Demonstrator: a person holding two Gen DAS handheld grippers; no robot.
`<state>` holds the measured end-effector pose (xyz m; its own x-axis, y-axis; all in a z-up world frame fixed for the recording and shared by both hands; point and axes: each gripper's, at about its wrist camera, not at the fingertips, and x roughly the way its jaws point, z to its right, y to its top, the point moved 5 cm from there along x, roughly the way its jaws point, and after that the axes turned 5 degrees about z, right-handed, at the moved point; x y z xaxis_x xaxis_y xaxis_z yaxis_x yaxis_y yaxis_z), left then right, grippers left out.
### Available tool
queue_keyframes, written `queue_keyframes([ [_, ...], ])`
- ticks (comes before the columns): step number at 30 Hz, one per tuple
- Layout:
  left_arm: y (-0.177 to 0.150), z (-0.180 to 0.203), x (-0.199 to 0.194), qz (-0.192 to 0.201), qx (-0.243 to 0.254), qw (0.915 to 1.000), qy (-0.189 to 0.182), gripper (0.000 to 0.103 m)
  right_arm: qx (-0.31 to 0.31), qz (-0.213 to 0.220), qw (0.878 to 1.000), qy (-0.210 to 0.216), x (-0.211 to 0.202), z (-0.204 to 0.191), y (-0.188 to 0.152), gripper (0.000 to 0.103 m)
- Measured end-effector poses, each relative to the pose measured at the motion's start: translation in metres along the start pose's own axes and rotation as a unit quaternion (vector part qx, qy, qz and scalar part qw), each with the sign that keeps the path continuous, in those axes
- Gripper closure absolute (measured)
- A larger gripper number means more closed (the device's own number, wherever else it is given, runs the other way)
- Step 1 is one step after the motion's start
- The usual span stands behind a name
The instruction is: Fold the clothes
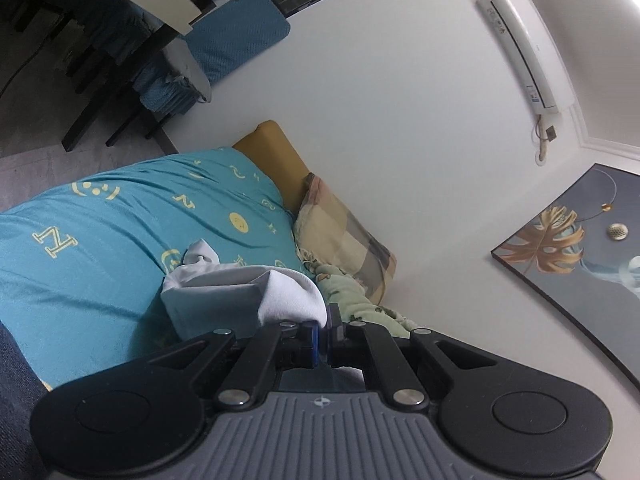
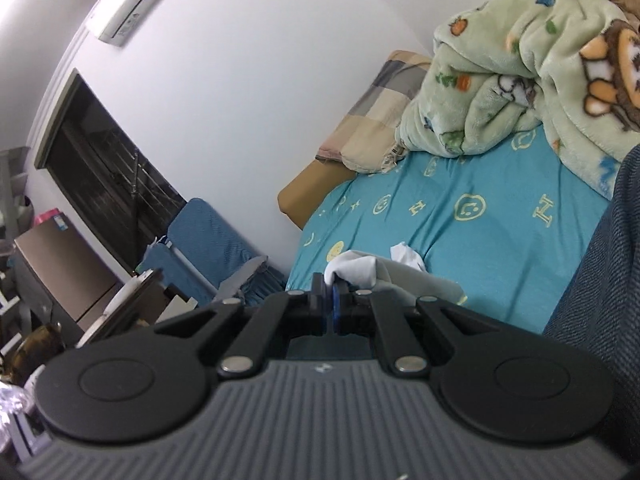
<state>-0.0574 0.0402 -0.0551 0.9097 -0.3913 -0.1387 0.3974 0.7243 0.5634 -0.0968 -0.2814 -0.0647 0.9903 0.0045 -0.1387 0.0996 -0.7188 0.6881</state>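
Grippers, two: the left gripper (image 1: 323,330) and the right gripper (image 2: 331,300) each clamp one white garment (image 1: 240,294) above the teal bedsheet (image 1: 100,248), toward its pillow end. Only the left view shows one framed picture (image 1: 580,252); only the right shows one window (image 2: 100,184)

teal sheet (image 2: 460,248) open ahead; green blanket (image 2: 520,60), plaid pillow (image 2: 380,120) crowd wall side.
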Motion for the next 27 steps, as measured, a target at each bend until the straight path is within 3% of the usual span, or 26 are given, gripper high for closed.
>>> queue_keyframes([
  [4, 0.019, 0.008, 0.033, -0.007, -0.003, 0.9999, 0.012, 0.099, 0.011, -0.012, 1.0, -0.005, 0.049, -0.007, 0.024, 0.097],
  [8, 0.044, 0.004, 0.108, -0.018, -0.014, 0.999, 0.038, 0.099, 0.005, -0.042, 0.999, -0.026, 0.12, -0.015, 0.045, 0.097],
  [12, 0.051, -0.011, 0.182, -0.03, 0.008, 0.9975, 0.064, 0.099, 0.012, -0.071, 0.995, -0.069, 0.197, -0.005, 0.048, 0.097],
  [15, 0.046, -0.03, 0.225, -0.035, 0.049, 0.9954, 0.075, 0.099, -0.015, -0.056, 0.996, -0.074, 0.231, 0.012, 0.03, 0.097],
  [19, 0.034, -0.062, 0.258, -0.055, 0.069, 0.9919, 0.092, 0.099, -0.016, -0.089, 0.991, -0.097, 0.259, 0.044, -0.003, 0.097],
  [23, 0.025, -0.082, 0.283, -0.074, 0.09, 0.9889, 0.092, 0.098, -0.019, -0.115, 0.988, -0.098, 0.279, 0.051, -0.008, 0.095],
  [25, 0.021, -0.084, 0.289, -0.088, 0.108, 0.9863, 0.089, 0.087, -0.021, -0.128, 0.987, -0.098, 0.289, 0.053, -0.01, 0.093],
  [26, 0.019, -0.085, 0.292, -0.096, 0.115, 0.9848, 0.088, 0.074, -0.021, -0.135, 0.986, -0.098, 0.294, 0.054, -0.011, 0.091],
  [27, 0.017, -0.085, 0.293, -0.102, 0.123, 0.9833, 0.087, 0.065, -0.03, -0.146, 0.984, -0.093, 0.296, 0.051, -0.013, 0.078],
])
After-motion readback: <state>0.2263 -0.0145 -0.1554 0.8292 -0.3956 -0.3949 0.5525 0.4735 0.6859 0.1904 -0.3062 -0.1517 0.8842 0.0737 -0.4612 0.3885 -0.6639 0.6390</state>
